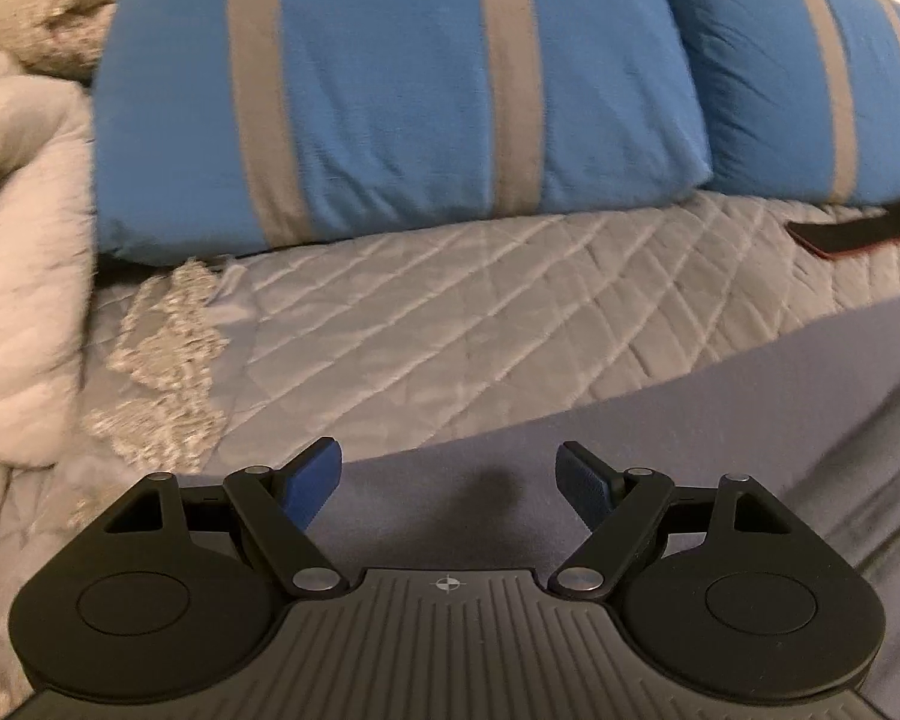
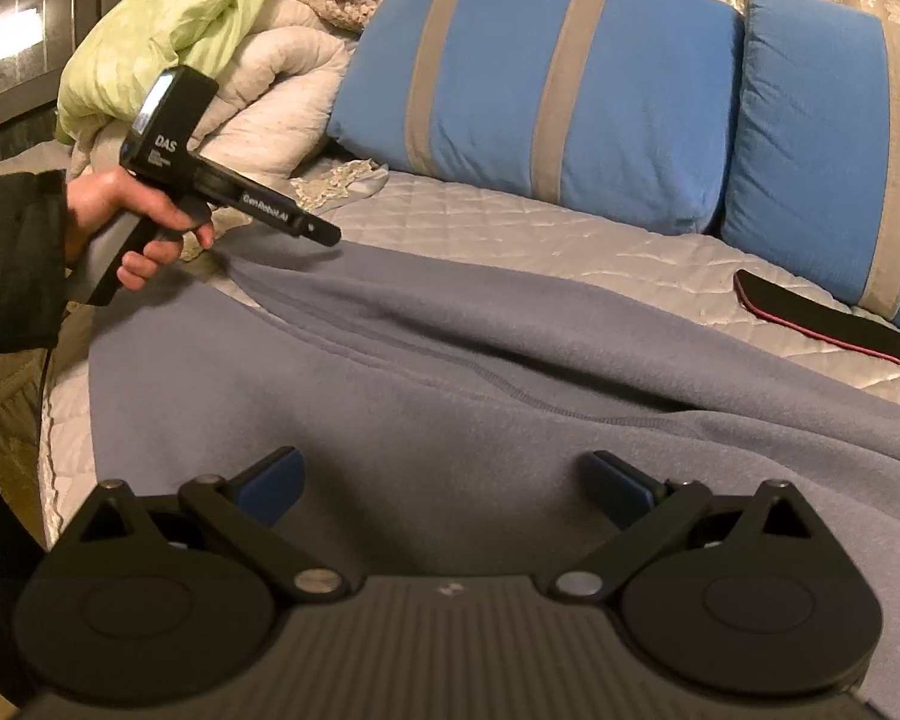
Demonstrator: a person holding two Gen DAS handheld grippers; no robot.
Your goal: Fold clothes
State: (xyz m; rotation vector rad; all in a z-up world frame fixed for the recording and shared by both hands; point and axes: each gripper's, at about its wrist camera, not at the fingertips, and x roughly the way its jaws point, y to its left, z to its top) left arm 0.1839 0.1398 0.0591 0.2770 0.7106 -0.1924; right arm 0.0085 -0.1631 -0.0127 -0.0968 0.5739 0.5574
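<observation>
Right gripper point(image 2: 444, 483) nearest, jaws spread wide, nothing between them, hovering over grey-blue fleece garment point(image 2: 510, 372). Garment spread flat on bed, long axis running from near left toward far right in the right wrist view; stitched seam and long folds follow the same diagonal. Which end is collar or hem — cannot tell.

Left gripper point(image 1: 448, 480) also spread apart and empty, above the garment's left edge point(image 1: 630, 420), pointing toward the pillows. Seen from the right wrist view as a black pistol-grip unit point(image 2: 324, 234) held by left hand point(image 2: 132, 222) in a dark sleeve point(image 2: 18, 258), tip just over the garment's far left corner.

Beneath: quilted pale bedspread point(image 2: 540, 234), diamond stitching, lace trim point(image 1: 162, 360) at left. Dark strip with red edging point(image 2: 828, 324) lying on bedspread at right, apart from garment. Farther back: two blue pillows with grey stripes point(image 2: 540, 90), side by side. Far left — heaped cream comforter point(image 2: 282, 78), light green cloth point(image 2: 174, 6) on top. Tiled wall point(image 2: 12, 48) behind.
</observation>
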